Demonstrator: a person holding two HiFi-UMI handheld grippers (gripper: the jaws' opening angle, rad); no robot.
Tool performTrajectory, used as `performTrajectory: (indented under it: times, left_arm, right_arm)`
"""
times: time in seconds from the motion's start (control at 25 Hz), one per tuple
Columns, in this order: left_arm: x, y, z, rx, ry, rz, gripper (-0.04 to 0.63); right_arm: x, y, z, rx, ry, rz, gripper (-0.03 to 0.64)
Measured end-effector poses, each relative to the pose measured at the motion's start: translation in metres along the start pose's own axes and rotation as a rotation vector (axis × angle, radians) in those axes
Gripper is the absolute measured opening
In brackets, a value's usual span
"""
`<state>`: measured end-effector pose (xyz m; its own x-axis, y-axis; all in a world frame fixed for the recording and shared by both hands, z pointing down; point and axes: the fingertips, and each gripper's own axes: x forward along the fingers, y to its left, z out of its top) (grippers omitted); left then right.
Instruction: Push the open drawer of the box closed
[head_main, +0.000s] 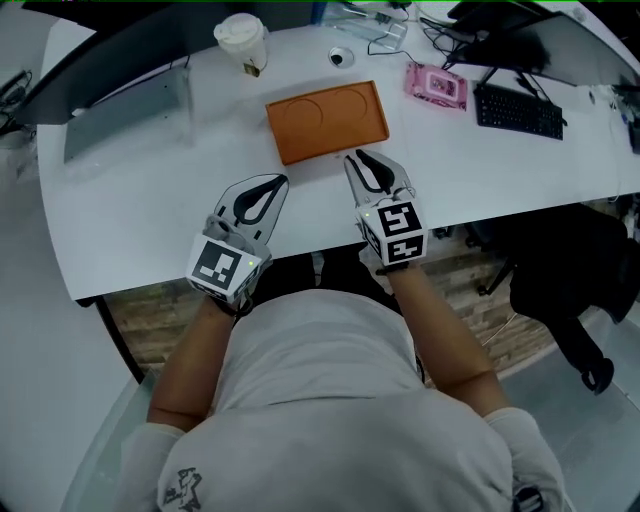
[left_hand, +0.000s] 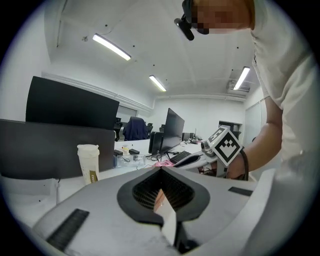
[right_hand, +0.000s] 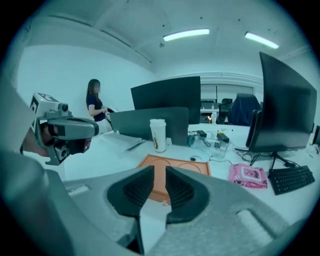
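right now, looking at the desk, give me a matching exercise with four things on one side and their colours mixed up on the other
Things:
1. cup
2. box
3. packet
4. keyboard

Colours:
a. black
b. orange
c. white
d. pink

Pairs: 1-c, 2-b, 3-d, 4-a
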<state>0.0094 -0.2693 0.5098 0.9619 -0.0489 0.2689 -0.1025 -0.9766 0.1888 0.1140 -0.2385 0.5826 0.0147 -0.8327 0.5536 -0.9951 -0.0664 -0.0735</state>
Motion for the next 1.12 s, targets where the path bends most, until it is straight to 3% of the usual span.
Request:
performTrajectory:
  times: [0.4, 0.76, 1.12]
  left_arm:
    - [-0.037, -0.019, 0.069, 0.055, -0.092, 0.020, -0.002]
    - [-0.068, -0.034, 0.144, 0.120, -0.199, 0.003, -0.002]
    - [-0.098, -0.049, 0.174, 0.152, -0.255, -0.030, -0.002]
  right_arm:
    - [-0.064, 0.031, 0.069, -0.052, -0.141, 0.036, 0.005]
    - [-0.124, 0.054, 0.150, -0.116, -0.315, 0.041, 0.003]
    - [-0.156, 0.075, 0.175, -0.147, -0.370, 0.022, 0.003]
